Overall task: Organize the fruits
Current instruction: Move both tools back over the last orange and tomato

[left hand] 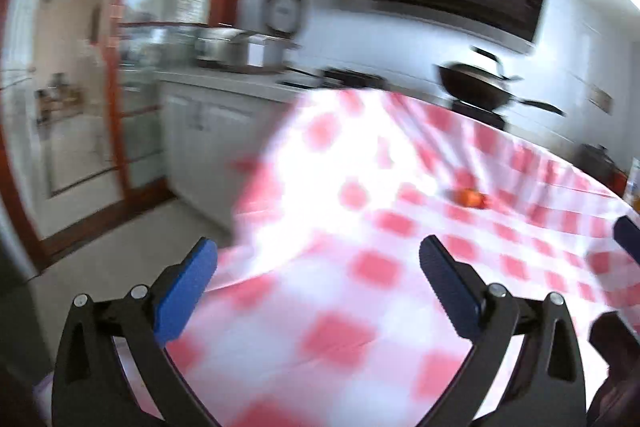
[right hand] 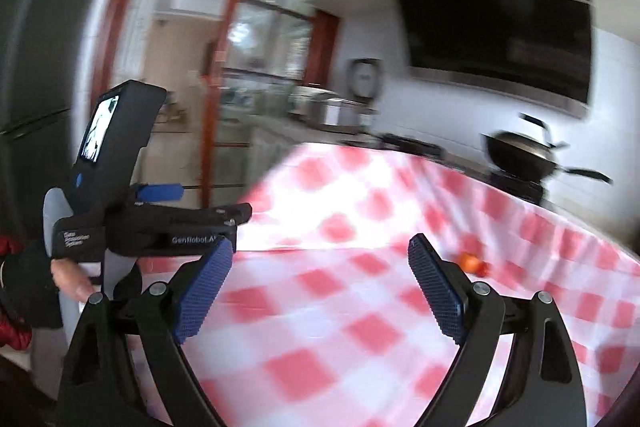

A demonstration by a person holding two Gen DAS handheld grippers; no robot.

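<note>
Looking along both tools, the bench (left hand: 360, 307) with its red-and-white checked cloth fills the lower half of each view, and both views are smeared with blur.

The left gripper (left hand: 318, 267) has its jaws spread wide, with nothing between them but cloth far below. The right gripper (right hand: 320, 275) is the same: jaws wide apart and holding nothing.

Only one fruit (left hand: 472, 198) shows. It is small and orange-red, and it sits alone on the cloth. In the left view it lies at about 1 o'clock from the jaws, well apart from them. In the right view the fruit (right hand: 474, 264) sits just past the right-hand pad, at about 3 o'clock. I cannot tell what kind of fruit it is, and no bowl or tray for it shows.

What could go wrong? The cloth has folds and looks loose, so a pad that drags on it may pull the cloth and roll the fruit away. The fruit looks round, so a bump from one pad could push it toward the bench edge. The two tools sit near each other, with the left gripper (right hand: 120, 211) at 9 o'clock in the right view, so they might knock together. The blur also makes aiming hard.
</note>
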